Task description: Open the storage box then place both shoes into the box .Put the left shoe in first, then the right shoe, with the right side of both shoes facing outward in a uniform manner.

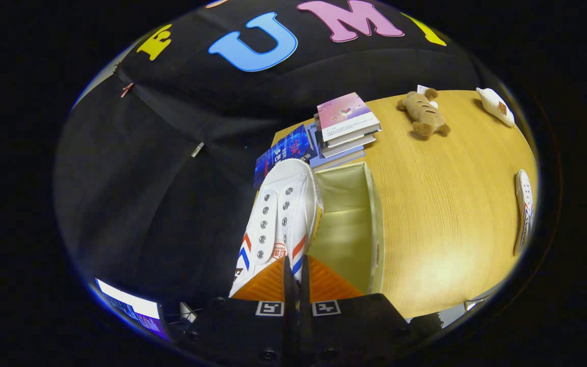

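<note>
My gripper (293, 267) is shut on a white shoe (278, 214) with red and blue stripes, its orange fingers (268, 283) pinching the shoe's upper near the heel opening. The shoe hangs toe-forward over the near left wall of the open storage box (375, 204), a pale cream fabric box whose inside shows just right of the shoe. The view is tilted, so the table stands sideways. A second white shoe (524, 211) with the same stripes lies on the wooden table (441, 193), well beyond the box's far side.
A stack of books (347, 127) stands just beyond the box, with a blue book (283, 153) beside it. A brown plush toy (423, 117) and a white object (496, 106) lie farther off on the table. A lit screen (130, 308) glows beside the fingers.
</note>
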### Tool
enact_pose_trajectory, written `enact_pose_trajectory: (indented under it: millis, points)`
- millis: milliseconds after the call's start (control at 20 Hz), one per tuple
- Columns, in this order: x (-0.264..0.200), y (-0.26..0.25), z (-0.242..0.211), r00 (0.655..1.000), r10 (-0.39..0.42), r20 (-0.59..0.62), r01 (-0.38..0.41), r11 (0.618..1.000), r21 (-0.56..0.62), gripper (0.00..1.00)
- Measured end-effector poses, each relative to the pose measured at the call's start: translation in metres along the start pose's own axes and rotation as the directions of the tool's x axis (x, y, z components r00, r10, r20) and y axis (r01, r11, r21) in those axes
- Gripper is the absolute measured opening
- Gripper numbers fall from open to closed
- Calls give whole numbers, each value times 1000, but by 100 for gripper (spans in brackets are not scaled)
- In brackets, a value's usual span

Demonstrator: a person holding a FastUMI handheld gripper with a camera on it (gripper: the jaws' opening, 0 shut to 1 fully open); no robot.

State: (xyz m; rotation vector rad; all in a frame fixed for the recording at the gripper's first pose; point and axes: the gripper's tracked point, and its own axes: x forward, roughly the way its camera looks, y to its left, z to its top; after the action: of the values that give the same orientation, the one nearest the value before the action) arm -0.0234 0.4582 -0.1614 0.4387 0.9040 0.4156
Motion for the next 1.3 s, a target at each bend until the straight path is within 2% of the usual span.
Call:
enact_pose_trajectory:
  millis: [400,500,700,1000,1300]
  points:
    - [52,-1,-35,991,-100,-83,95,994,-63,5]
    - [61,17,-33,997,-41,-73,40,999,-20,23]
    - [47,21,-8,1000,-14,0,14,997,-73,97]
    - [-12,2,39,990,-2,142,24,988,-155,98]
    - [-90,-100,80,955,-116,271,164,974,-159,99]
